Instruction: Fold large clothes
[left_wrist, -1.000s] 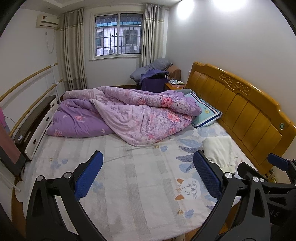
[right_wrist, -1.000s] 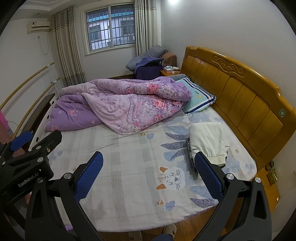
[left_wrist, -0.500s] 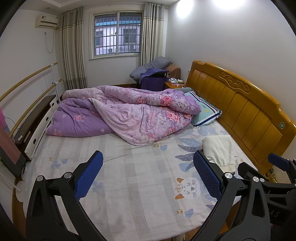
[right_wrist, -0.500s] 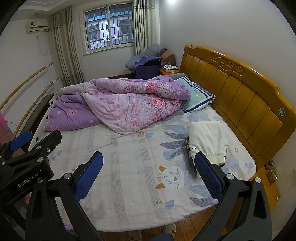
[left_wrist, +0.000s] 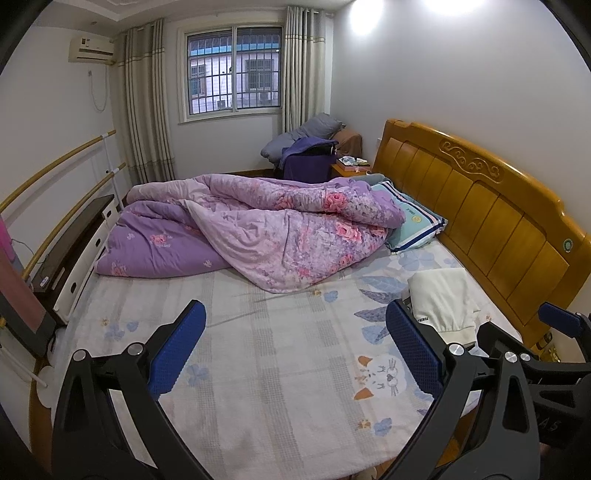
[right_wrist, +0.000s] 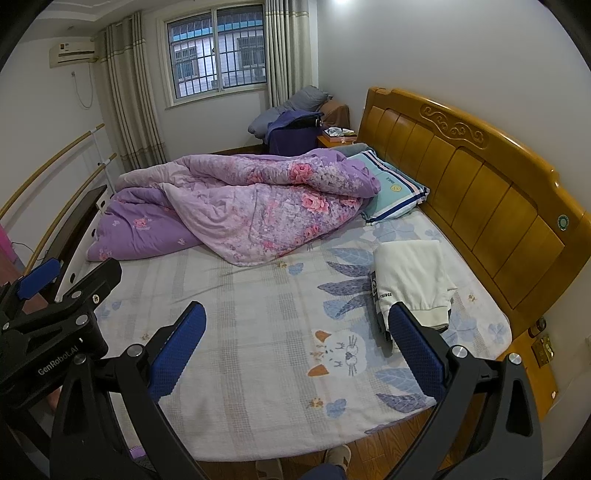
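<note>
A folded cream garment (right_wrist: 412, 277) lies on the bed's right side near the headboard, on top of a dark garment (right_wrist: 380, 321) that shows at its left edge. It also shows in the left wrist view (left_wrist: 441, 301). My left gripper (left_wrist: 293, 347) is open and empty, held above the near part of the bed. My right gripper (right_wrist: 295, 347) is open and empty, above the bed's near edge, its right pad in front of the garment's near end. Both grippers are apart from the clothes.
A crumpled purple floral quilt (left_wrist: 258, 229) covers the far half of the bed (left_wrist: 280, 354). A striped pillow (left_wrist: 413, 225) lies by the wooden headboard (left_wrist: 491, 218). A low cabinet (left_wrist: 77, 254) stands left. A slippered foot (right_wrist: 334, 456) stands on the floor at the bed's near edge.
Both cameras have drifted back and up a little, so the bed sits lower and farther. The clothes have not moved. Both grippers stay open.
</note>
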